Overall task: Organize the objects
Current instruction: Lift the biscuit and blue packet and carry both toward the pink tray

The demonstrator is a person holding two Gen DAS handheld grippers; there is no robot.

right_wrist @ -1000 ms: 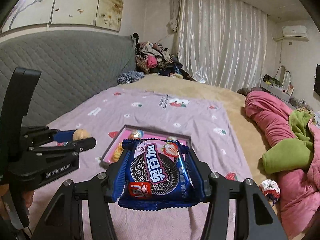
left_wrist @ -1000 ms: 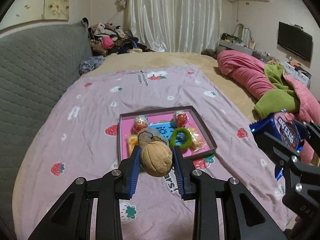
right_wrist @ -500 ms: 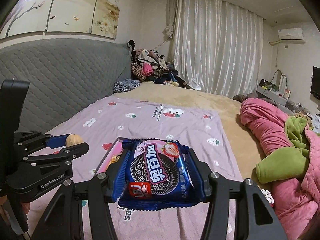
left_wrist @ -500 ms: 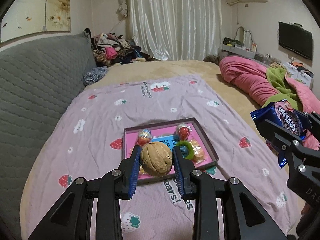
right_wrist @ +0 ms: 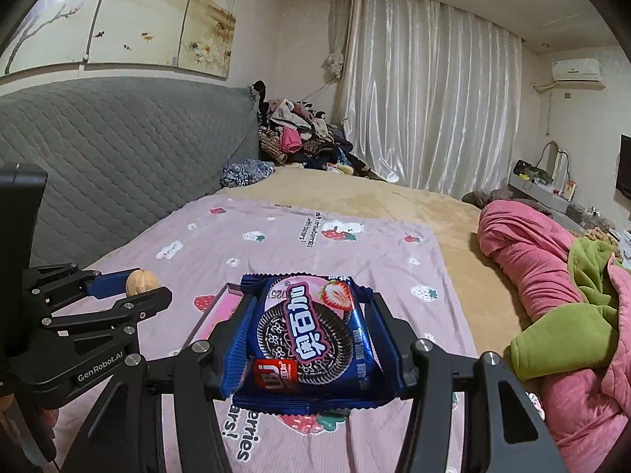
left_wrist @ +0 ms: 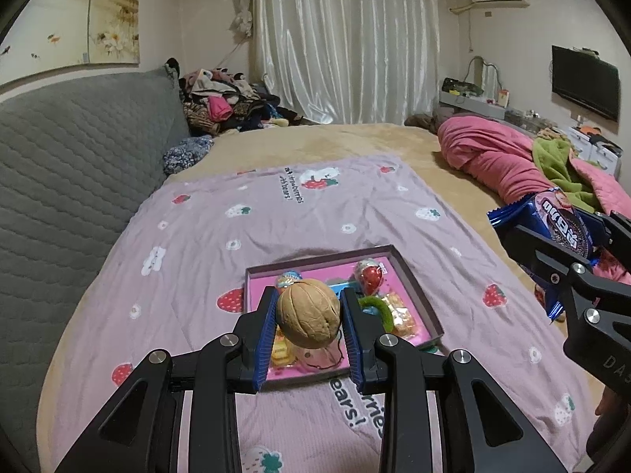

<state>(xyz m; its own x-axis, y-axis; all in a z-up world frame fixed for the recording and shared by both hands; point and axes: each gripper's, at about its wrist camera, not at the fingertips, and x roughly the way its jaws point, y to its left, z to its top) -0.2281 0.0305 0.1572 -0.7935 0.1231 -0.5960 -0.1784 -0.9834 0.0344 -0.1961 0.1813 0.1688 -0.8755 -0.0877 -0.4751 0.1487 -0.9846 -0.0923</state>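
The left claw (left_wrist: 308,315) is clenched on a walnut (left_wrist: 308,314), its blue-padded fingers (left_wrist: 266,329) pressing the shell from both sides and carrying it in the air above the near half of a shallow pink tray (left_wrist: 418,291). The tray lies flat on a lilac strawberry-print sheet (left_wrist: 276,220) spread over the bed (left_wrist: 355,140), its dark raised rim showing on the far and right sides; its near edge is partly hidden behind the fingers. Inside it sit a red foil sweet (left_wrist: 370,279), a green ring (left_wrist: 379,308) and yellow wrapped candies (left_wrist: 400,313) (more small things lie under the walnut, too covered to name).

The right claw (right_wrist: 311,341) grips a blue cookie packet (right_wrist: 311,341) by its two side edges, held level in the air, with the tray's pink corner (right_wrist: 221,307) just showing behind its left edge. In the left wrist view this claw hangs off to the right of the tray, well apart from it.

Bare sheet runs wide to the left of the tray up to the grey quilted headboard (left_wrist: 71,181) and far beyond it toward the curtain (left_wrist: 347,39). On the right the sheet ends near a rumpled pink quilt (right_wrist: 552,276) and green blanket (right_wrist: 568,339).
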